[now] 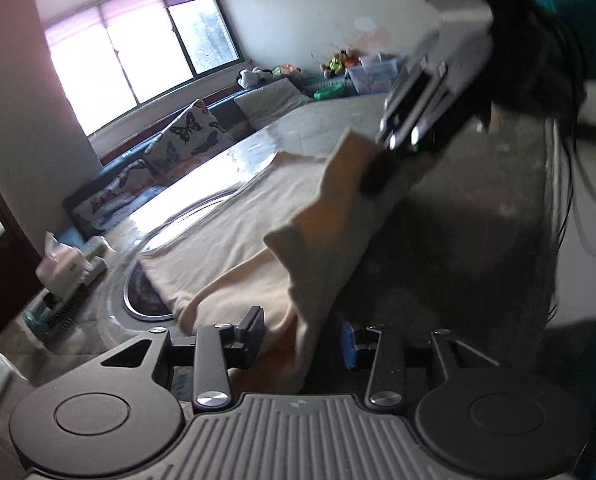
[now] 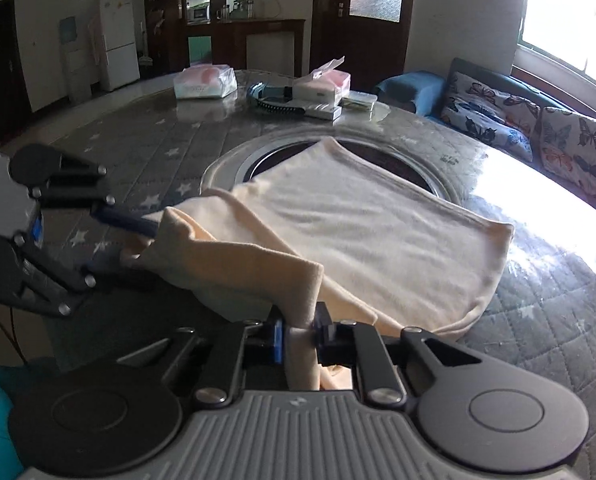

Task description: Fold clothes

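item: cream garment (image 2: 362, 232), soft knit, lying mostly flat on your round table (image 2: 146, 148), which has a grey star-print quilted cover under clear plastic. the far part of the garment overlaps the round metal-rimmed inset (image 2: 234, 168) at the table's centre. the near edge is lifted off the surface into a raised fold strung between your two grippers.

right gripper (image 2: 300, 334): jaws closed on a bunched near corner of the garment, cloth pinched between the blue pads.

left gripper (image 2: 128, 240): seen from the right wrist view at the left side of the garment, its fingers spread with the lifted cloth edge draped over and around them. in the left wrist view the cloth hangs between widely parted fingers (image 1: 254, 332); jaws apart.

also on the table, far side: tissue packs (image 2: 204, 80), a white tissue box (image 2: 322, 86).

beyond the table: sofa with butterfly-print cushions (image 2: 494, 116), white fridge (image 2: 118, 40), window (image 1: 138, 48).
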Demonstrator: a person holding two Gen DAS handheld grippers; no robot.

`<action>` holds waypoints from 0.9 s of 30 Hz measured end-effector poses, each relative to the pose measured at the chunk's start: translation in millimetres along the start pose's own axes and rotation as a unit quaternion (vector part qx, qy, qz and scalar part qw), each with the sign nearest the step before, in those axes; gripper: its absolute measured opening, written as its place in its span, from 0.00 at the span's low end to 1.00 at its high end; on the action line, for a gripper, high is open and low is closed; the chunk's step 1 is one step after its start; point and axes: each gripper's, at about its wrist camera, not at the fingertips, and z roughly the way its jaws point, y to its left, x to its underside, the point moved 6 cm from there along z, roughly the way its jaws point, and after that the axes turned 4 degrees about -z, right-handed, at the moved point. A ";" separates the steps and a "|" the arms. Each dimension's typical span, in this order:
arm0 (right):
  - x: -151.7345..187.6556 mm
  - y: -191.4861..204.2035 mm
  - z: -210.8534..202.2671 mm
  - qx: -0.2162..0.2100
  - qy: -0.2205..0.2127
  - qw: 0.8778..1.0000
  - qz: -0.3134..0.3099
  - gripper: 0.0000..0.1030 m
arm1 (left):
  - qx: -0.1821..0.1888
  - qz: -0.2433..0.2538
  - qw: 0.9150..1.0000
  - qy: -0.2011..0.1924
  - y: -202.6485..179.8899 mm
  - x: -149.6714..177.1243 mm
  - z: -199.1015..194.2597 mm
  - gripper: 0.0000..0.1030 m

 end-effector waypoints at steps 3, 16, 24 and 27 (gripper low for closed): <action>0.6 1.6 -2.0 0.005 -0.003 1.000 0.001 0.11 | -0.011 0.025 1.000 0.003 -0.2 4.4 2.9 0.28; 4.4 26.3 -46.3 0.002 -0.040 0.999 -0.018 0.09 | 0.023 -0.003 1.000 -0.011 6.2 -4.7 -36.7 0.05; 7.7 55.4 -94.5 -0.036 -0.025 0.999 -0.024 0.09 | 0.069 -0.011 0.997 -0.012 -4.4 -11.9 -82.0 0.05; 0.7 49.6 -91.9 -0.026 -0.023 0.999 -0.024 0.09 | 0.061 -0.019 0.998 -0.018 5.3 -21.7 -74.5 0.05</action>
